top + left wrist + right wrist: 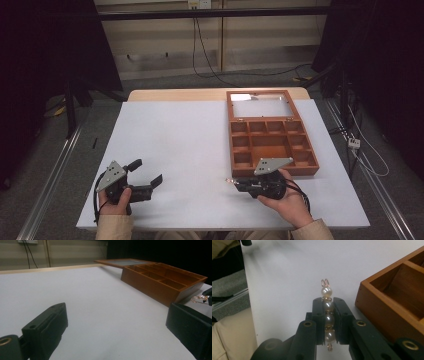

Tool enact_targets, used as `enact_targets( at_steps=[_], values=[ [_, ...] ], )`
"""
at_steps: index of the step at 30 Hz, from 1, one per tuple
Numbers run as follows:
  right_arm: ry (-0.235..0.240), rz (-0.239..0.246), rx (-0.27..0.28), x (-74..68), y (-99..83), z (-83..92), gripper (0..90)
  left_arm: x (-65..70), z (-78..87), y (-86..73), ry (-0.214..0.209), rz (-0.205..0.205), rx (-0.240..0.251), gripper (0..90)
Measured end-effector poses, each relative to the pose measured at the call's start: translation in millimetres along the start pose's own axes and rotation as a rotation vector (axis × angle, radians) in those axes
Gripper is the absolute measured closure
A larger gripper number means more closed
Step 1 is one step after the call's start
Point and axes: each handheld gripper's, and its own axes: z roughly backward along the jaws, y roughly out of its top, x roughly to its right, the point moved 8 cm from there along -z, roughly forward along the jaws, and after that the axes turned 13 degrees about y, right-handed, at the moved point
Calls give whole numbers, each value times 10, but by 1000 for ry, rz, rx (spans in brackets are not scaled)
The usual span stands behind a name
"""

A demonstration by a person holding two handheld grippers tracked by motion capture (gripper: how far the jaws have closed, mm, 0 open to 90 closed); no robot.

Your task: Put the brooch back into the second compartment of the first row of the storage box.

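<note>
While left gripper (148, 174) jaws gape empty | right gripper (328, 315) view: jaws clamp pearl string (327, 315) | beside wooden box (272, 137)

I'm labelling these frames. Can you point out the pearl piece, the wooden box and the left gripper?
pearl piece (327, 305), right gripper view, second pearl from the tip.
wooden box (274, 171), high view, front wall.
left gripper (146, 171), high view, between its open jaws.

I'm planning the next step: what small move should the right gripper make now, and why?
Probably carry the pearl piece over the box and lower it toward a compartment. The right gripper is shut on it, just beside the box's near wall; the lid is open and the compartments in view look empty. The left gripper rests open, apart.
</note>
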Motion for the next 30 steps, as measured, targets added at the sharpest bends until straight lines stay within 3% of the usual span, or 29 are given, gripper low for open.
enact_targets(
  at_steps=[20,30],
  values=[
    [29,-8,13,32,222,106,807,-6,-28,9,-3,0,7,38],
    [16,-10,9,98,311,186,807,4,-53,15,-10,0,7,38]
  ],
)
